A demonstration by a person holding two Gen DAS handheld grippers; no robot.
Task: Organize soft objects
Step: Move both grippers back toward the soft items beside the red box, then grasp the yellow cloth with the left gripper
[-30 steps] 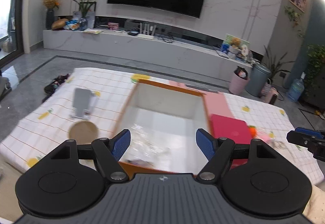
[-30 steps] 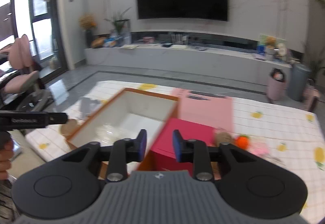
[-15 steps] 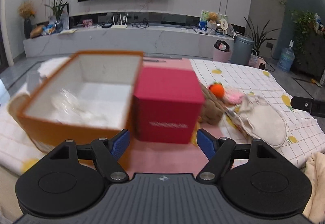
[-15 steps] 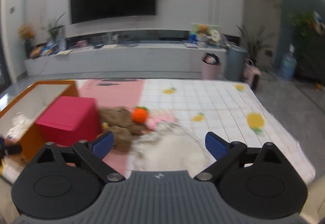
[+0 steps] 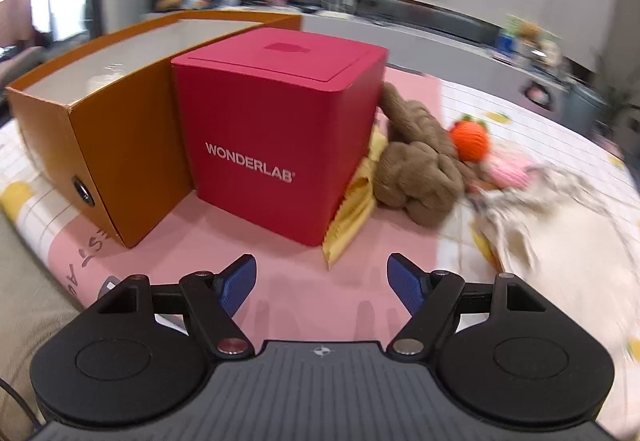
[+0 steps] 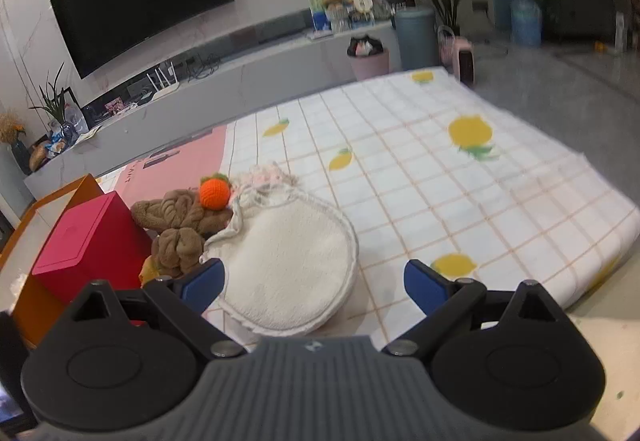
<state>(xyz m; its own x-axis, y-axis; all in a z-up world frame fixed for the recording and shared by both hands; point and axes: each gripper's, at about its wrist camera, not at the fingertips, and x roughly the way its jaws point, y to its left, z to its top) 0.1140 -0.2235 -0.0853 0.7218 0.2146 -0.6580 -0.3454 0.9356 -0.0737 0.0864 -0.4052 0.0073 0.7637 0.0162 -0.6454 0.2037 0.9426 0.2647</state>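
Right gripper [image 6: 314,283], fingers spread and empty, above the white fleece pad [image 6: 290,265] lying between them; a sound pick would likely lower and pinch its near rim. Left gripper [image 5: 322,281], likewise spread, faces the closed red box [image 5: 276,129] (contents hidden). Beyond, left: orange box [image 5: 120,149], open, holding something pale and blurred.

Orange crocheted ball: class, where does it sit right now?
In both views the orange crocheted ball rests on the brown knitted bundle, right of the red WONDERLAB box, beside the white round cloth.
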